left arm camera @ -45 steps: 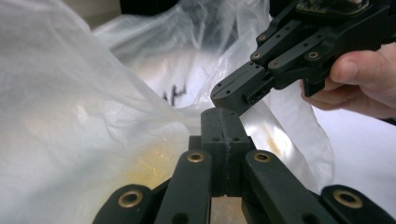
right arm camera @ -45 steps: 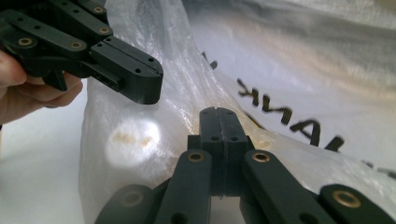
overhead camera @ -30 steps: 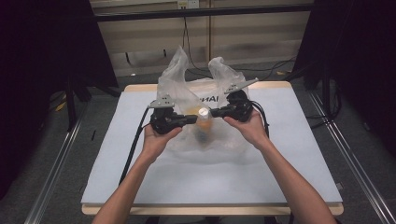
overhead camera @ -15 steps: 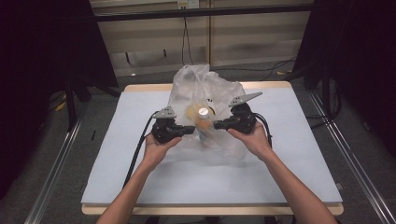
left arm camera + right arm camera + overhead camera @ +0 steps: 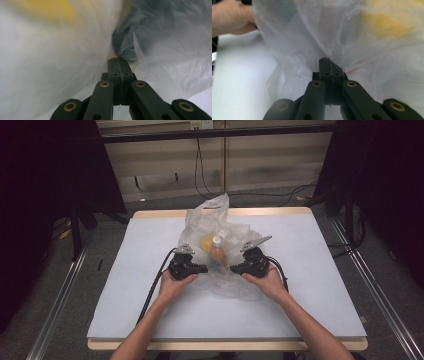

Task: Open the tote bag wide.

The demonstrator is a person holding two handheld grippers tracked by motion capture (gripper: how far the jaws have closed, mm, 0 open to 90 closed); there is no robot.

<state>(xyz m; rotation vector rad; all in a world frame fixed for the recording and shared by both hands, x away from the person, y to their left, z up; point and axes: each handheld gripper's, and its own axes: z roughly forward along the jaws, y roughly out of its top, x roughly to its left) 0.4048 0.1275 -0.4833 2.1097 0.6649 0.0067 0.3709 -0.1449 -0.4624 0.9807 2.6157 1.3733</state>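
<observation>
A translucent white plastic bag point(image 5: 220, 227) lies crumpled at the middle of the white table point(image 5: 310, 290). Inside it stands a bottle point(image 5: 217, 251) with orange contents and a white cap, beside something yellow point(image 5: 205, 242). My left gripper point(image 5: 204, 268) is shut on the bag's film at its left side, and my right gripper point(image 5: 233, 268) is shut on the film at its right. In the left gripper view the jaws point(image 5: 117, 60) pinch the film, with a yellow blur point(image 5: 50, 12) behind. The right gripper view shows the closed gripper point(image 5: 327, 60) pinching the bag point(image 5: 312, 37) too.
The person's left hand point(image 5: 232, 20) shows at the top left of the right gripper view. Black cables point(image 5: 152, 287) trail from both grippers across the table. Behind the table's wooden far edge point(image 5: 165, 213) are floor cables and dark curtains. Metal rails point(image 5: 60, 300) run along both sides.
Both grippers have come toward the person and lower, dragging the bag with them. The bag's raised flaps have slumped and it now sits nearer the table's middle.
</observation>
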